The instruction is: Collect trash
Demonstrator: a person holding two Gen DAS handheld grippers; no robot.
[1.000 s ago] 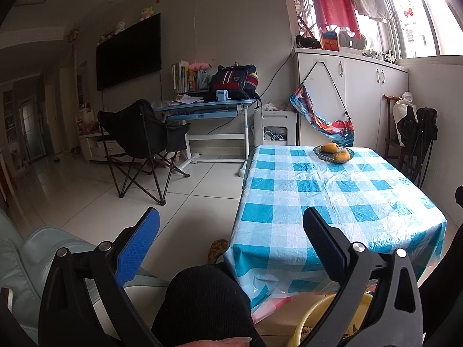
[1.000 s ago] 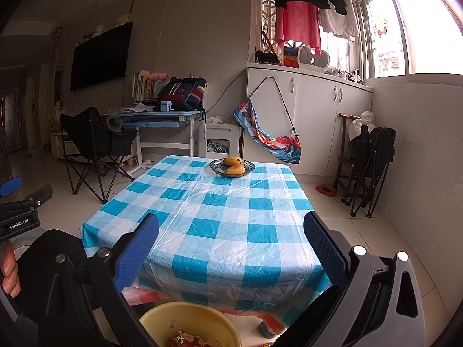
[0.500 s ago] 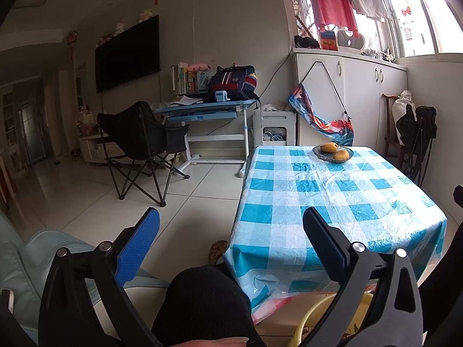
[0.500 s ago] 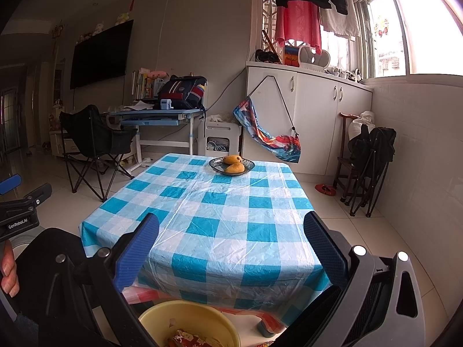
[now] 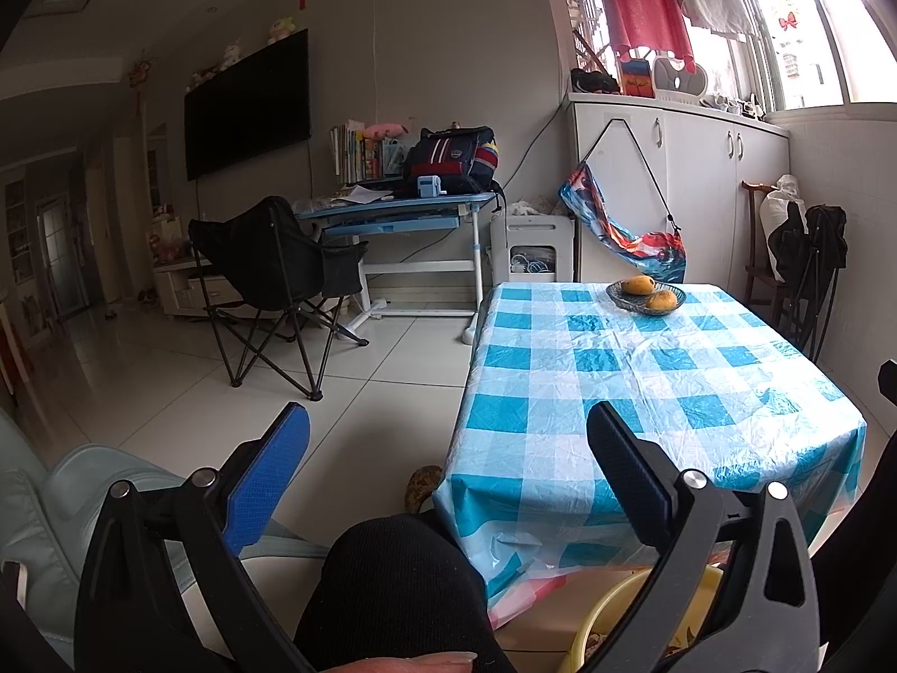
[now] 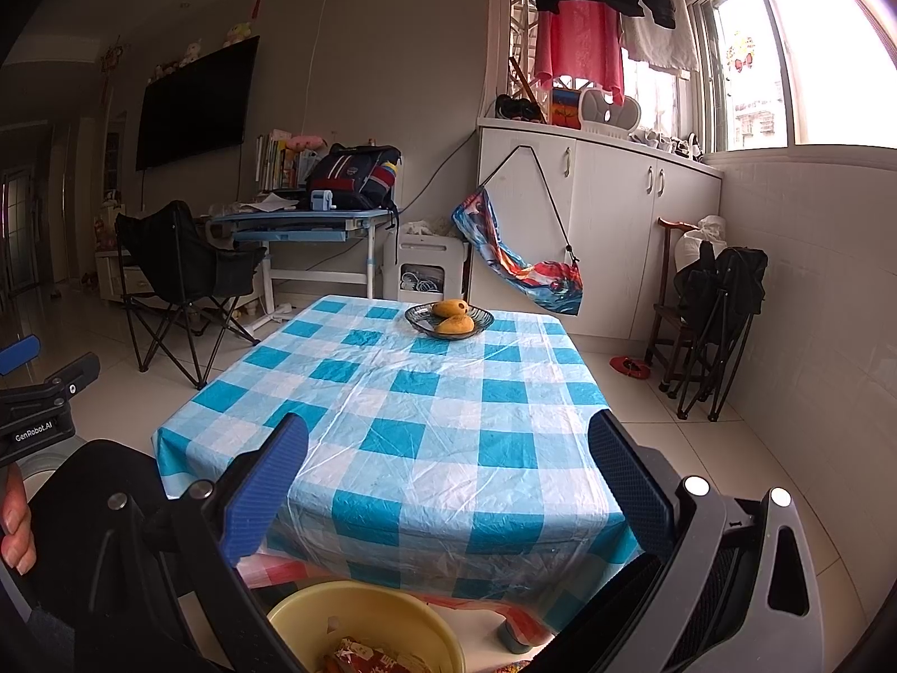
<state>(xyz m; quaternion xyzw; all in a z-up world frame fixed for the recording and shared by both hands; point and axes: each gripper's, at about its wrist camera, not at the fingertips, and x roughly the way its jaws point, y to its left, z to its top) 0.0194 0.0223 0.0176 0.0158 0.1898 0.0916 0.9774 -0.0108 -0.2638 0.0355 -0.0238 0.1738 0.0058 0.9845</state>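
A yellow bin stands on the floor at the table's near edge, with red wrappers inside; its rim shows low in the left wrist view. My right gripper is open and holds nothing, raised above the bin and facing the table. My left gripper is open too, held over a black-clad knee to the left of the table. The blue-checked tablecloth carries no loose trash that I can see.
A glass dish of mangoes sits at the table's far end. A black folding chair and a blue desk stand at the left, white cabinets behind, a folded chair at the right wall, and a pale seat at my left.
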